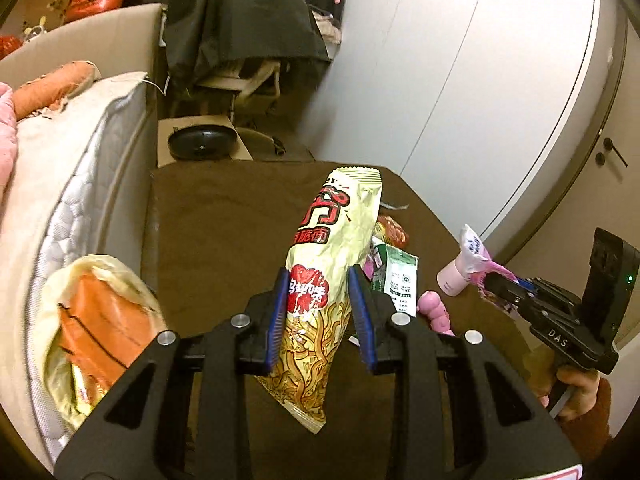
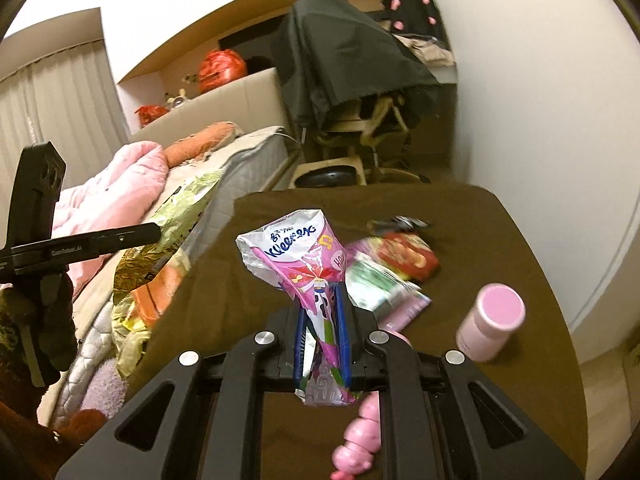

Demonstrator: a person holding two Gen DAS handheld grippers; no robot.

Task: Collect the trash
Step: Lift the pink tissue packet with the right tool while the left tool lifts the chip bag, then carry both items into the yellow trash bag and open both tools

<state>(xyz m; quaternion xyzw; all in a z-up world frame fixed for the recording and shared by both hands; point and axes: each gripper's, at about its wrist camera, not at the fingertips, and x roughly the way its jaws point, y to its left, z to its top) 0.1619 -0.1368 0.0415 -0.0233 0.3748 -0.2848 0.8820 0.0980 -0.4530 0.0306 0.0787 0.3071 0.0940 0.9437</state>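
The left tool (image 1: 322, 316) has its 2 blue ribbed pads closed partway on a tall, crinkled noodle snack bag (image 1: 332, 276), glossy cream film printed red and brown, held upright above the counter (image 1: 224, 224). The right tool (image 2: 323, 332) is pinched nearly closed on a crumpled Kleenex pack (image 2: 294, 254), thin pink and white plastic twisted to a narrow waist between the pads.

The counter is covered in matte olive-brown cloth with rounded far corners. On it lie a loose heap of wrappers (image 2: 390, 276), red, green and pink, a smooth pink-capped cylinder bottle (image 2: 494, 322) standing near the right edge, and a lumpy pink toy (image 2: 360, 436) just under the right tool.

A quilted mattress (image 1: 80, 184) runs close along the counter's left edge, with a yellowish plastic bag (image 1: 96, 320) holding something orange beside it. Beyond stand a chair draped in dark cloth (image 1: 248, 20) and white wall panels. The counter's left half is bare cloth
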